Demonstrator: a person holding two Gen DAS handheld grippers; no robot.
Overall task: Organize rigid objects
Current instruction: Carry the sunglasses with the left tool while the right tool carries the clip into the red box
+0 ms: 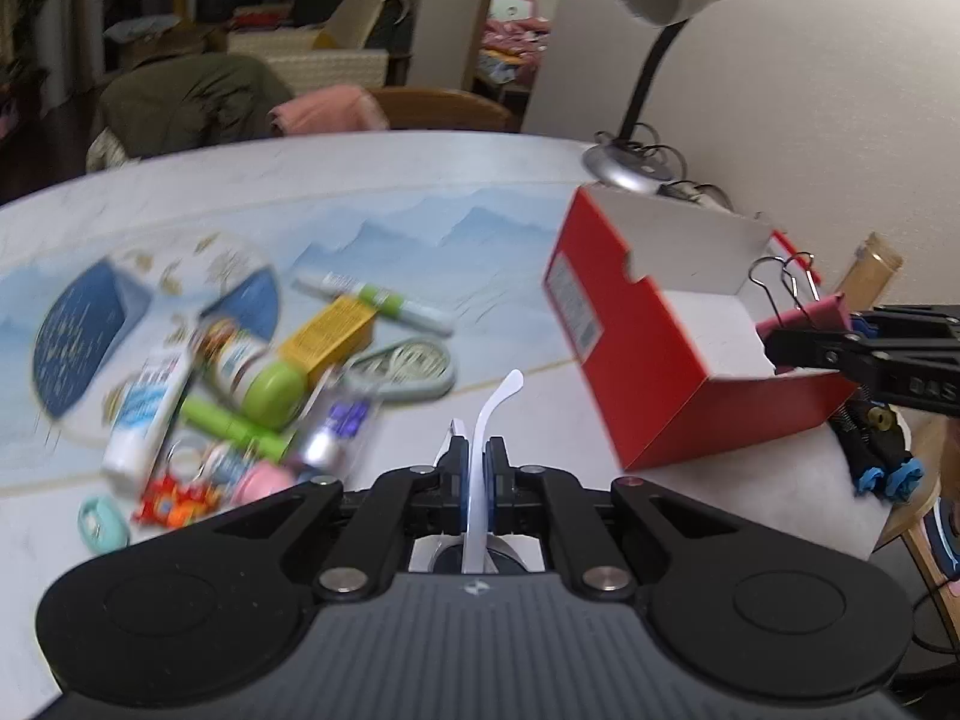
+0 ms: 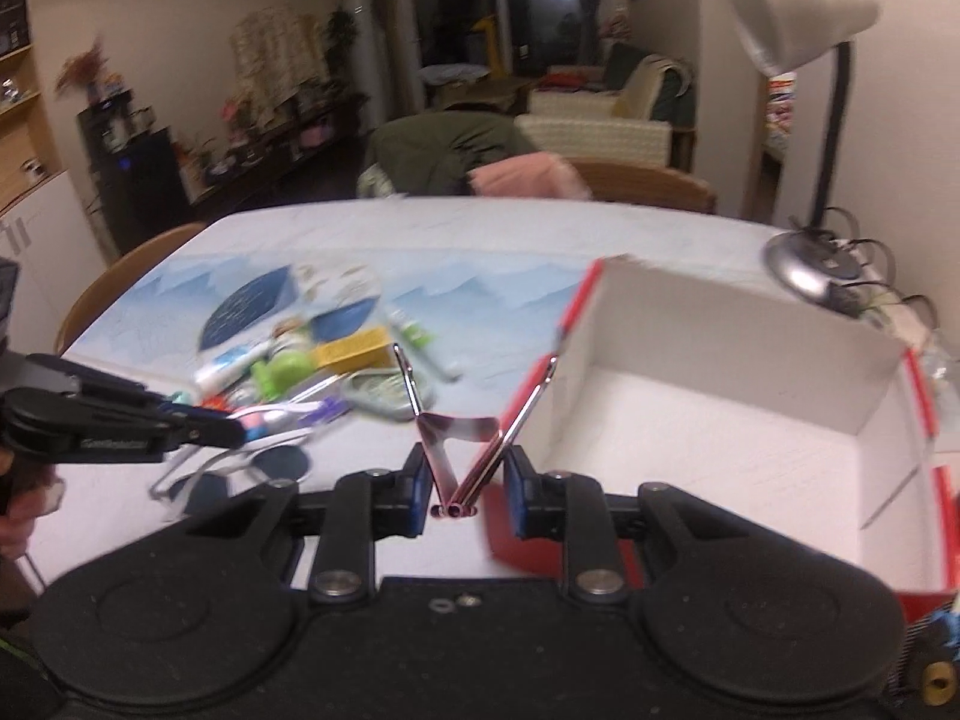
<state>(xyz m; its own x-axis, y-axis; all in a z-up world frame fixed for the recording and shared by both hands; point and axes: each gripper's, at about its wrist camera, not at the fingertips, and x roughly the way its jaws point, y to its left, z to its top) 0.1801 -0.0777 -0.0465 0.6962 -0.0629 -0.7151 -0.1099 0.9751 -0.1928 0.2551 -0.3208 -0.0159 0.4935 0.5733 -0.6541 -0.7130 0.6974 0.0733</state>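
My left gripper [image 1: 478, 450] is shut on the thin white temple arm of a pair of glasses [image 1: 498, 402], which sticks up between the pads. In the right wrist view the glasses' dark lenses [image 2: 282, 461] hang under that gripper [image 2: 234, 427], above the table. My right gripper [image 2: 465, 468] is shut on a pink-red binder clip [image 2: 456, 441] whose wire handles splay upward. The left wrist view shows the clip [image 1: 807, 315] held over the open red box [image 1: 630, 324]. The box has a white inside [image 2: 720, 420] in which nothing shows.
A blurred pile [image 1: 252, 384] lies left of the box: a toothpaste tube, a green-capped bottle, a yellow carton, a marker and small items. Behind it lies a round blue-patterned fan [image 1: 90, 336]. A desk lamp [image 1: 654, 18] stands behind the box, with cables [image 2: 864, 294] at its base. Chairs line the table's far edge.
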